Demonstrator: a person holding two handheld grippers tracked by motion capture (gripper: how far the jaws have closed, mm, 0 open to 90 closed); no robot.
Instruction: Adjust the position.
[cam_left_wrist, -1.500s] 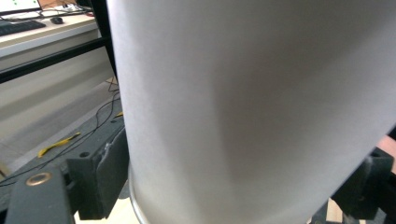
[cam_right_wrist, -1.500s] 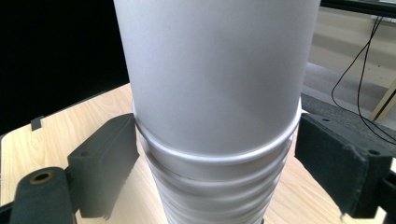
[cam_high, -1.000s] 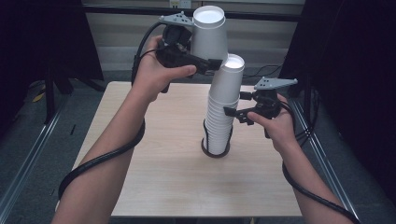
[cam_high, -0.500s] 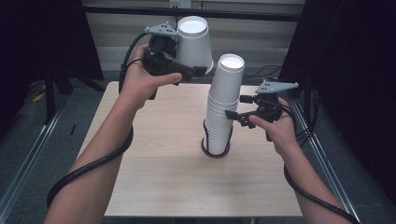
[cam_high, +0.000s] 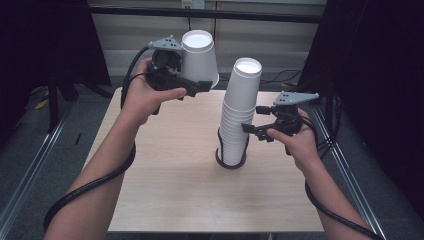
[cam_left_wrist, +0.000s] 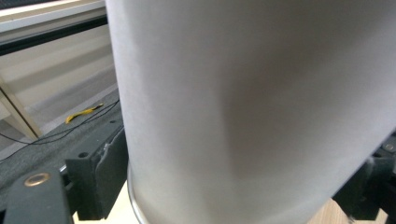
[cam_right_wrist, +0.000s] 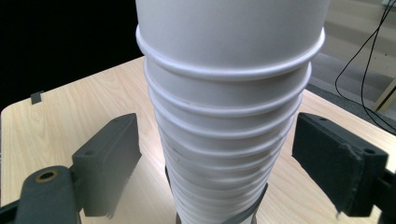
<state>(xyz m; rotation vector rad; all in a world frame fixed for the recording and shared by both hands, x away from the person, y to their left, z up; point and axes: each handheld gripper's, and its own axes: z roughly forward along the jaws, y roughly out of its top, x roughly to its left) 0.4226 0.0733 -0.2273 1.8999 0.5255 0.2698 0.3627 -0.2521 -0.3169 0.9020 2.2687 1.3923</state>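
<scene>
The left tongs grip a single white paper cup, held upside down in the air above the far left part of the table. The jaws are closed on the cup's lower wall near its rim, one on each side; in the left gripper view the cup sits right between the two black jaws, its rolled rim at the bottom.

A tall stack of white paper cups, also upside down, stands near the middle of the table, a little toward the right edge, with a dark ring around its foot. The held cup is left of the stack's top and apart from it.

The right tongs are at the stack's right side, about halfway up. Their jaws stand open, one on each side of the stack, with a clear gap between each pad and the cups.
</scene>
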